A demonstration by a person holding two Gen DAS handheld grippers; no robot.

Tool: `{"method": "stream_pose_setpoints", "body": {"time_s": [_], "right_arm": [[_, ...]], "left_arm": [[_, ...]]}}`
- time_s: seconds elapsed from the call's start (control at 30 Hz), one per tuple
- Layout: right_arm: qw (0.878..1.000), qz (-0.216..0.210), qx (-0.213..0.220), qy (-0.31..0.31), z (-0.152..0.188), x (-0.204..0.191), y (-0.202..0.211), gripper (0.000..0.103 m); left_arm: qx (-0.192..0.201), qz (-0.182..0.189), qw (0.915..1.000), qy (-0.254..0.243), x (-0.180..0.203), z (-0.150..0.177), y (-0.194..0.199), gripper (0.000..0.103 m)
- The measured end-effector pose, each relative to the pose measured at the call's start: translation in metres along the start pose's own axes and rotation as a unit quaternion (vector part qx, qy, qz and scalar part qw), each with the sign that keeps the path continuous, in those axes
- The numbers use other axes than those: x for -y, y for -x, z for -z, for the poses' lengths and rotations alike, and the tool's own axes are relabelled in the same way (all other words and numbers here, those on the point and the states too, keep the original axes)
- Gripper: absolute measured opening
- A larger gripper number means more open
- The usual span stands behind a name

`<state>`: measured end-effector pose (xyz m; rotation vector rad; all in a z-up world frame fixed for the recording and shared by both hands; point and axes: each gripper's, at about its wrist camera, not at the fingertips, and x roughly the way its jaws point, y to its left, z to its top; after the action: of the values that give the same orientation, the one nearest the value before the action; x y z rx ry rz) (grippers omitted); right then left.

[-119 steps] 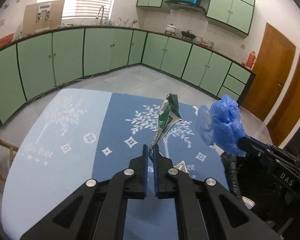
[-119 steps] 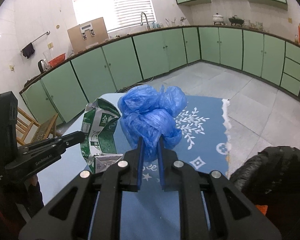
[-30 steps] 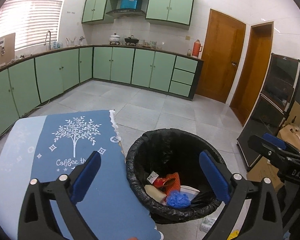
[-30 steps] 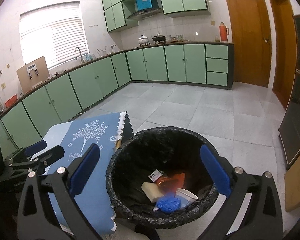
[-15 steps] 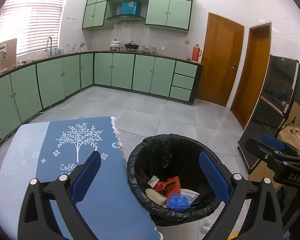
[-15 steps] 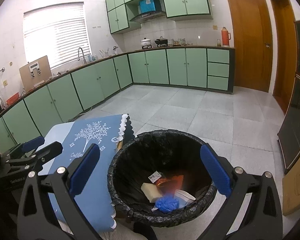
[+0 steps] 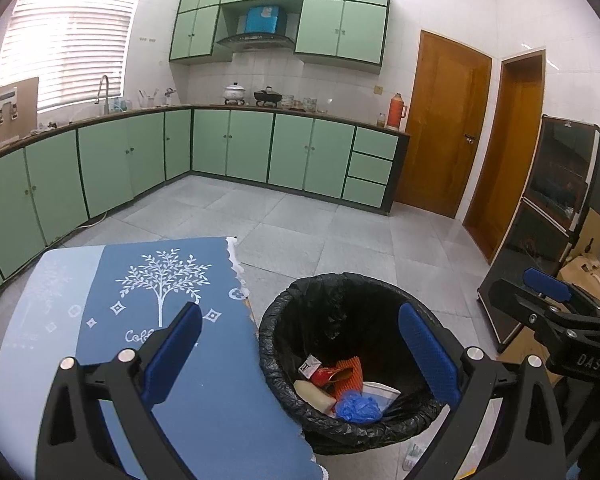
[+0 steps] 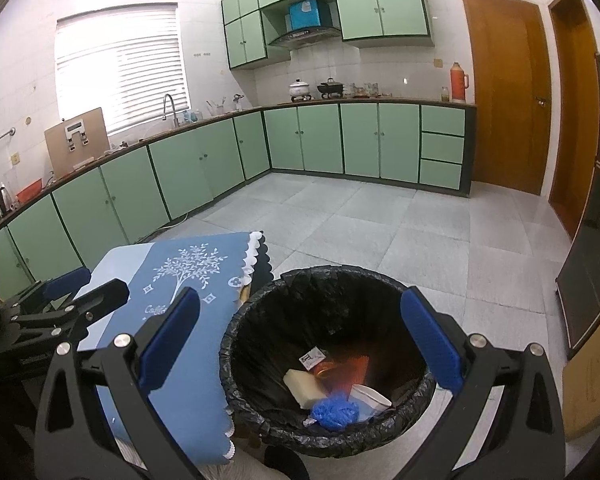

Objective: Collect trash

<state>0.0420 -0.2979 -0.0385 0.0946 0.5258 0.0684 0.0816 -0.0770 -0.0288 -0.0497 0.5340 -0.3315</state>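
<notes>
Left gripper (image 7: 300, 354) with its blue-padded fingers (image 7: 174, 350) spread to full width, nothing between them and nothing touched; it hangs above the boundary between the table edge and the trash bin (image 7: 284, 320). Right gripper (image 8: 300, 350) likewise released — its fingers (image 8: 430, 338) stand wide apart and empty, framing the mouth of the bin from above. The bin, lined with a black plastic bag, stands on the tiled floor just beside the table and holds the collected trash: a crumpled blue plastic bag (image 8: 335, 412) near the front wall, a pale beige block (image 8: 303, 388) beside it, a white cup or bowl (image 8: 370, 396), a red and orange wrapper (image 7: 342, 372) (partly hidden under the other items), and a small white tag (image 8: 311, 358) with black print too small to read. The table carries a blue tablecloth (image 7: 204, 400) with a white tree motif and scalloped white edging; beneath the tree the script lettering reads "Coff", the rest covered by the left gripper's finger. In the left wrist view the body of the right gripper bears the white letters "DAS". Background: green kitchen cabinets (image 8: 360, 140), a red thermos (image 8: 458, 82) on the counter, and wooden doors (image 7: 444, 128).
</notes>
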Motion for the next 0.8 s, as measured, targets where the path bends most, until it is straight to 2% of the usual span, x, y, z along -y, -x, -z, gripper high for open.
{"method": "stream_pose_setpoints", "body": {"time_s": [0.8], "right_arm": [[1.000, -0.002, 0.003, 0.006, -0.0004, -0.0050, -0.0008, 0.098]], "left_arm": [[0.003, -0.006, 1.0000, 0.000, -0.0020, -0.0010, 0.0028, 0.097]]}}
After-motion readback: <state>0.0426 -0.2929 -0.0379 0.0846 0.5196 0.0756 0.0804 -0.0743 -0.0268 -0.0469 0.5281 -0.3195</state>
